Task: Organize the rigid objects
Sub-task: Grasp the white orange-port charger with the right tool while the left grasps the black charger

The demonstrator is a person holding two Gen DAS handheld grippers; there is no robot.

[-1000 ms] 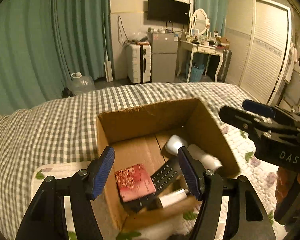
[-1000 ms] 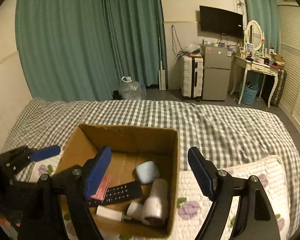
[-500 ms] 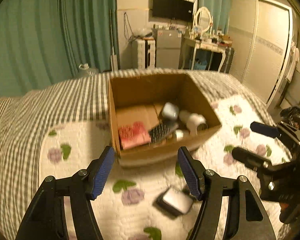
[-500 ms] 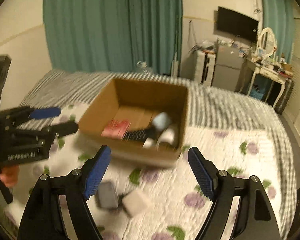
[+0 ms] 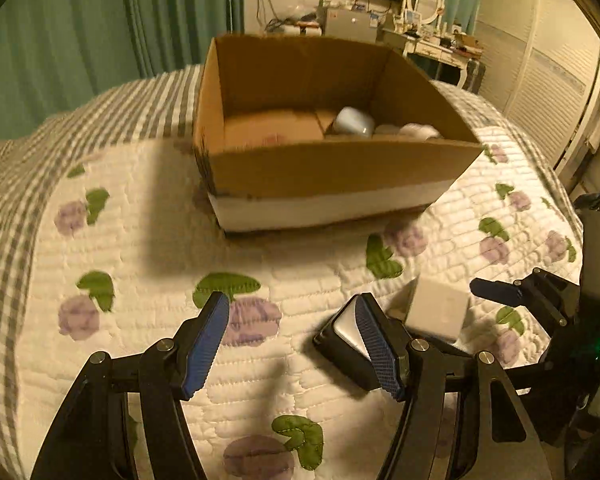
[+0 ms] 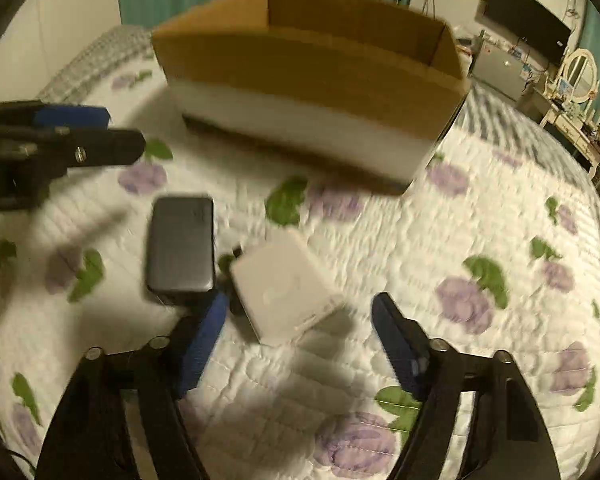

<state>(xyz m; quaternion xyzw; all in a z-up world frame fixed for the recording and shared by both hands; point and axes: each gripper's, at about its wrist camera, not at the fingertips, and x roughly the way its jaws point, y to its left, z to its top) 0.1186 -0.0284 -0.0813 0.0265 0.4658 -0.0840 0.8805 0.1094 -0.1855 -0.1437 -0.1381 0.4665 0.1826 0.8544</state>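
Observation:
A cardboard box (image 5: 324, 172) stands on the quilted bed and also shows in the right wrist view (image 6: 300, 80). Inside it I see a pale blue rounded case (image 5: 354, 121) and a white object (image 5: 418, 131). A dark power bank (image 6: 181, 243) and a white square box (image 6: 284, 288) lie side by side on the quilt in front of the box. In the left wrist view the power bank (image 5: 346, 342) is partly behind my right finger and the white box (image 5: 438, 312) lies beyond it. My left gripper (image 5: 294, 344) is open and empty. My right gripper (image 6: 300, 340) is open, just above the white box.
The bed has a floral quilt (image 5: 140, 240) over a checked cover (image 5: 12, 168). Green curtains (image 5: 80, 20), a dressing table (image 5: 432, 40) and a wardrobe (image 5: 548, 92) stand beyond the bed. Each gripper shows at the edge of the other's view.
Both grippers have pulled back from above the box and dropped low over the quilt. The power bank and white box have come into view close in front of them.

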